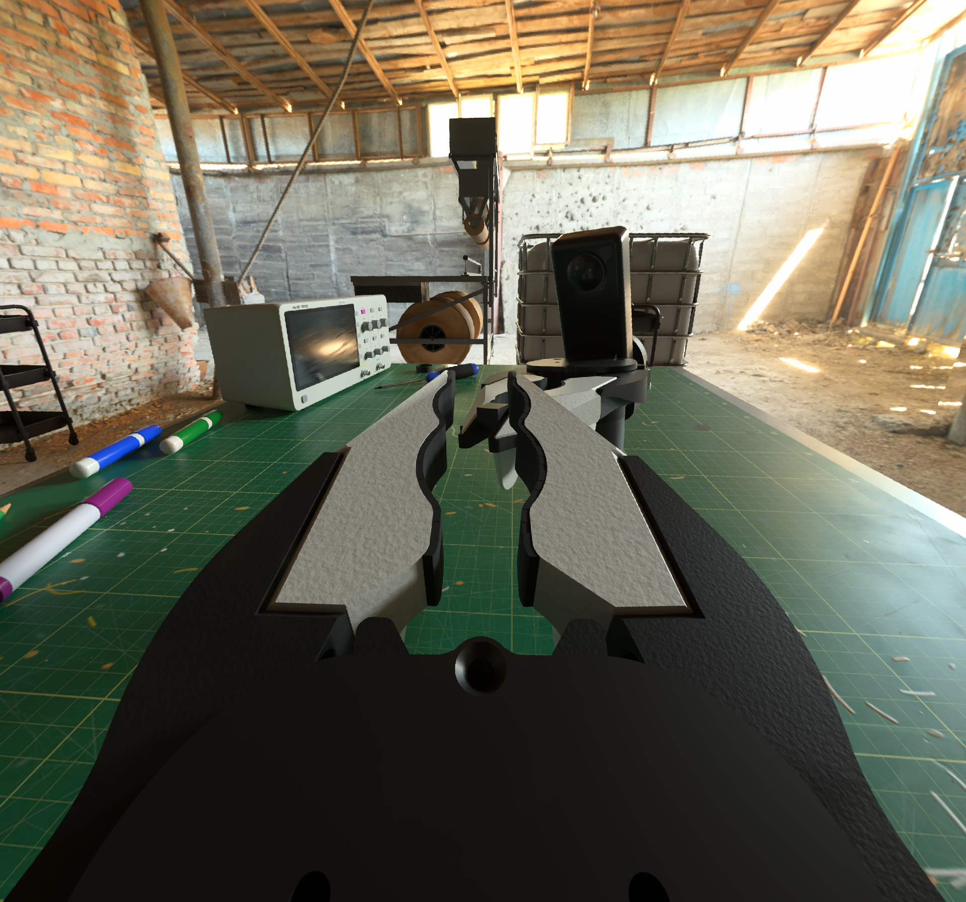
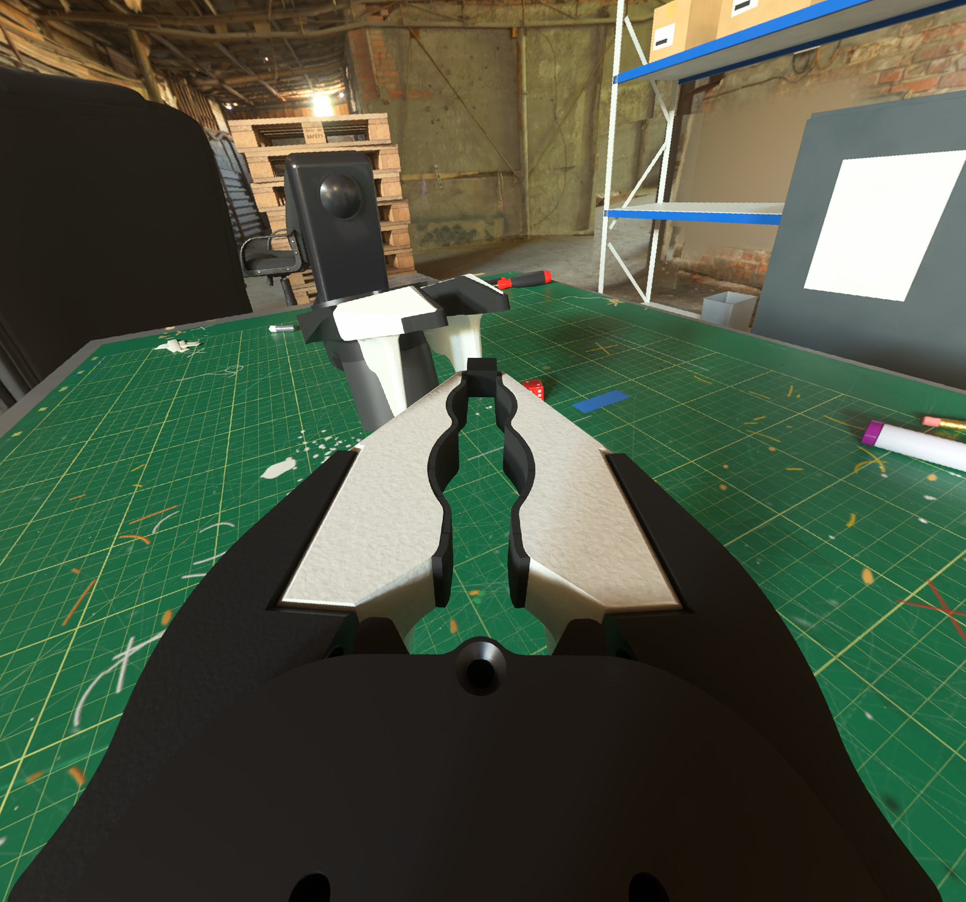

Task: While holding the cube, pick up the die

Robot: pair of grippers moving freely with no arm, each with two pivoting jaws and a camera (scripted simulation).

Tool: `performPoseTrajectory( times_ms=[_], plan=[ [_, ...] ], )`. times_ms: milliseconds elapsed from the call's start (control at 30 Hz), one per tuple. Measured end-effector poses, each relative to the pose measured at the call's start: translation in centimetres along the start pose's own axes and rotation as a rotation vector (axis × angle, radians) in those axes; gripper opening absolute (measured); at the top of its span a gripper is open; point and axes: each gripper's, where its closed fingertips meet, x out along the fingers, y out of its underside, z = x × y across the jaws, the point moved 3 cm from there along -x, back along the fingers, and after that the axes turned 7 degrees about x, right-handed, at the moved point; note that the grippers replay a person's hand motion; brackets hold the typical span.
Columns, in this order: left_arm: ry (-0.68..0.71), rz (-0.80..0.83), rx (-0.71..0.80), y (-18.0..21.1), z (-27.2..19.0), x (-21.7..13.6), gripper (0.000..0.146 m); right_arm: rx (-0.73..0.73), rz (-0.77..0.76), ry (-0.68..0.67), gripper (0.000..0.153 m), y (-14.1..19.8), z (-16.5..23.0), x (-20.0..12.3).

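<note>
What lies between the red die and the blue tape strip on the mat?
Nothing: in the right wrist view, only bare green mat separates the die from the blue tape strip.

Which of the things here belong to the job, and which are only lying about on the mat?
For the job: black cube, held by the right gripper; red die on the green mat; left gripper, open.

Lying about: oscilloscope, purple marker, blue marker, green marker, red screwdriver.
</note>
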Motion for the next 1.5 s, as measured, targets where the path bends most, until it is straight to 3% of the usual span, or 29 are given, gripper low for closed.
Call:
performPoseTrajectory(
  times_ms=[400,900,1500],
  plan=[
    [0.013,0.042,0.02,0.3,-0.1,0.0,0.016,-0.013,0.024,-0.014,0.009,0.3,0.2,0.1],
    [0.03,0.239,0.076,1.3,0.2,-0.8,0.016,-0.116,0.14,0.054,0.009,1.5,-0.4,0.3],
    [0.013,0.133,0.057,0.5,0.2,-0.8,0.023,-0.01,0.057,-0.021,0.009,0.9,0.2,0.4]
  ],
)
